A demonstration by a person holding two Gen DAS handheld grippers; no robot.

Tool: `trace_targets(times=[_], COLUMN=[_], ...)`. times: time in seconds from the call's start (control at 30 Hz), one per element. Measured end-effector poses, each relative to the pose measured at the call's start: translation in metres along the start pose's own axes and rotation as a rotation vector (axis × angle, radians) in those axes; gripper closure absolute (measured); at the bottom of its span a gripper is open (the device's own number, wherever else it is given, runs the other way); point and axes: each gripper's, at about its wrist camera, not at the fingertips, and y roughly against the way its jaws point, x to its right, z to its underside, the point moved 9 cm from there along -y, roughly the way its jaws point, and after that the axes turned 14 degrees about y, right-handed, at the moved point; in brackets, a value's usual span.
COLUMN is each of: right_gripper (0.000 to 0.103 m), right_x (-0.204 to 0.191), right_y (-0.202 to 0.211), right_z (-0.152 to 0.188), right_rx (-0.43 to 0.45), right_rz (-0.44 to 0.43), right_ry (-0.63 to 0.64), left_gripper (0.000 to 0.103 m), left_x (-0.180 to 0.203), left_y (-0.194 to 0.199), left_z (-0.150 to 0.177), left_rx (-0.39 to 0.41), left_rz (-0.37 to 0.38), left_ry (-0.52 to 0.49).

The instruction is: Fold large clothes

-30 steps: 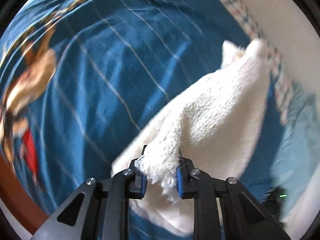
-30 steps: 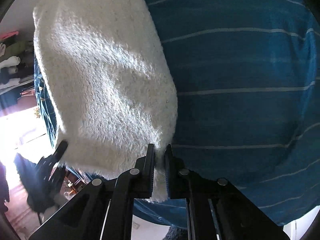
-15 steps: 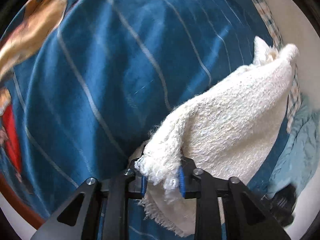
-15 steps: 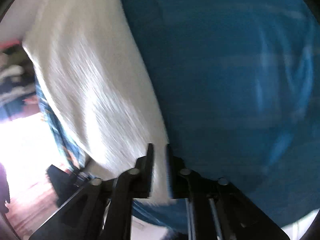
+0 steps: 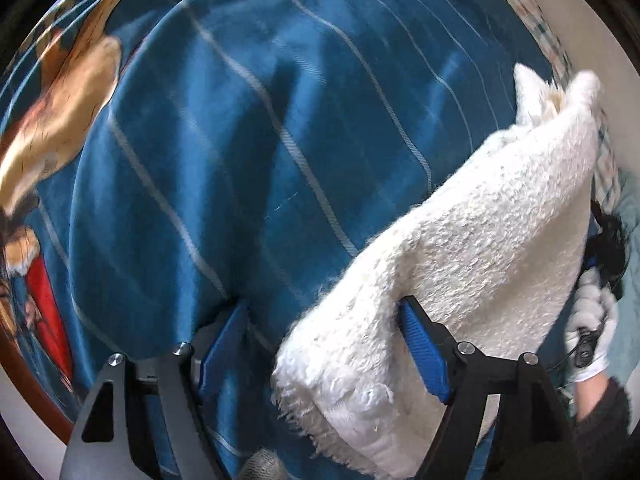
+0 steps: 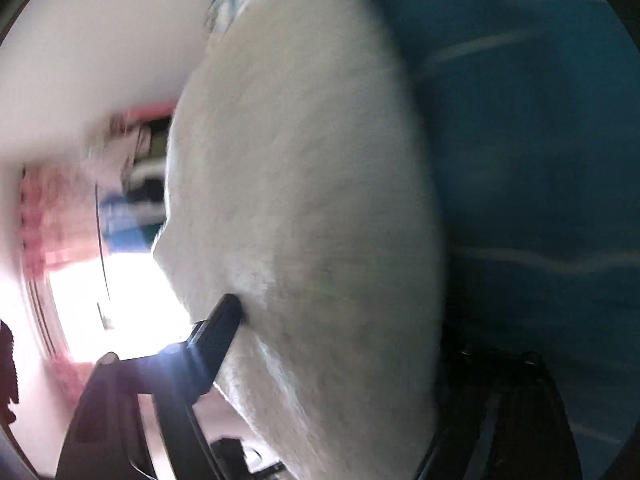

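A fluffy white garment [image 5: 472,264] lies folded on the blue striped blanket [image 5: 240,168]. My left gripper [image 5: 324,316] is open, its blue pads wide apart; the garment's frayed near end rests between them, against the right pad [image 5: 420,344]. In the blurred right wrist view the same white garment [image 6: 312,208] fills the middle. My right gripper [image 6: 344,320] is open, its left finger [image 6: 218,328] beside the cloth and its right finger mostly hidden behind it.
The blanket carries a tan and red picture [image 5: 60,112] at the left. A plaid sheet edge [image 5: 548,32] and white wall lie at the far right. A white-gloved hand [image 5: 592,332] holds the other gripper at the right. A bright window and pink shapes [image 6: 80,280] are at the right view's left.
Both grippers have opened and let go of the white garment. The garment has come down onto the blanket. The right view has swung and blurred.
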Motion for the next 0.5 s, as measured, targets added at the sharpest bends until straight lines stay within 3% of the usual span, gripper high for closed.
trace_targets(times=[0.03,0.07,0.17,0.27,0.37,0.5], right_gripper=[0.061,0.065,0.070,0.070,0.070,0.066], right_x=[-0.003,-0.006,-0.013,-0.021,-0.025,-0.028], right_y=[-0.004,-0.006,0.010,0.050,0.105,0.159], right_z=[0.003,0.003,0.014,0.053,0.125,0.248], right_rx=[-0.007,0.005,0.121,0.274,0.442,0.536], right_rz=[0.020,0.011,0.011,0.011,0.028,0.172], right_ry=[0.014,-0.013,-0.131,-0.272,-0.457,-0.669], left_gripper=[0.027,0.027,0.027,0.027,0.027,0.027], left_x=[0.002,0.005,0.016,0.022,0.021,0.013], left_y=[0.000,-0.001,0.002,0.020,0.049,0.081], left_z=[-0.002,-0.003,-0.011,-0.022,-0.034,-0.043], left_rx=[0.005,0.006,0.015,0.032,0.052,0.092], left_rz=[-0.009,-0.014,-0.025,-0.022,-0.017,-0.028], left_ry=[-0.009,-0.015,-0.026,-0.027,-0.037,-0.051])
